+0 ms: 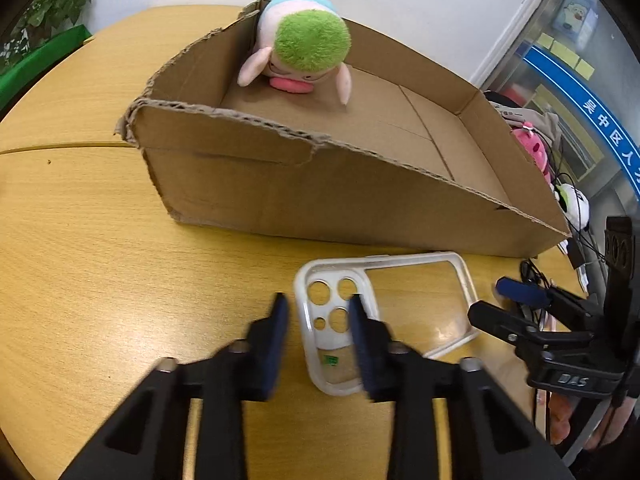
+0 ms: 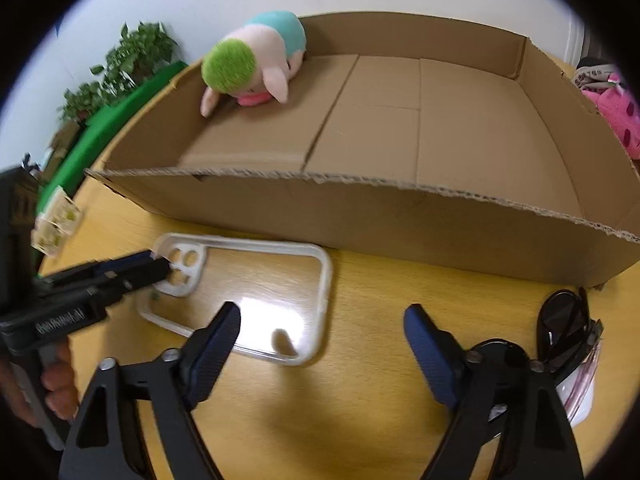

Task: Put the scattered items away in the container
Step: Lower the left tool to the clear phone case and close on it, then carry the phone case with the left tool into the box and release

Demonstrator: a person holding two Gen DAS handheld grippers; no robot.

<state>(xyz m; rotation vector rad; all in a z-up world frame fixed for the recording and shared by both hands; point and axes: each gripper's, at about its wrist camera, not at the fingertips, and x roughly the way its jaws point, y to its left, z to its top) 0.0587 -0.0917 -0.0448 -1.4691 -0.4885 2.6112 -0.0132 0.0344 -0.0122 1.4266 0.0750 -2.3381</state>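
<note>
Lying flat on the wooden table (image 1: pixel 92 248), the clear phone case (image 1: pixel 384 316) has yet to go into the cardboard box (image 1: pixel 280 184), which so far holds only the plush toy (image 1: pixel 300 44), tucked in its far left corner. By my reckoning the job is at an early stage: one item is stowed, while the case and the dark sunglasses (image 2: pixel 568 320) are left outside the box.

The left gripper (image 1: pixel 318 308) has its jaws drawn narrow over the camera-hole end of the case, one pad outside the rim and one over the cut-outs; in the right wrist view its tips sit right at that corner. Whether the pads actually pinch the rim I cannot tell.

The right gripper (image 2: pixel 320 320) hangs with jaws fairly wide and nothing between them; the case's other end lies just ahead of its left finger, and the sunglasses rest just beyond its right finger, near the box's front wall. The box stands directly past both grippers.
</note>
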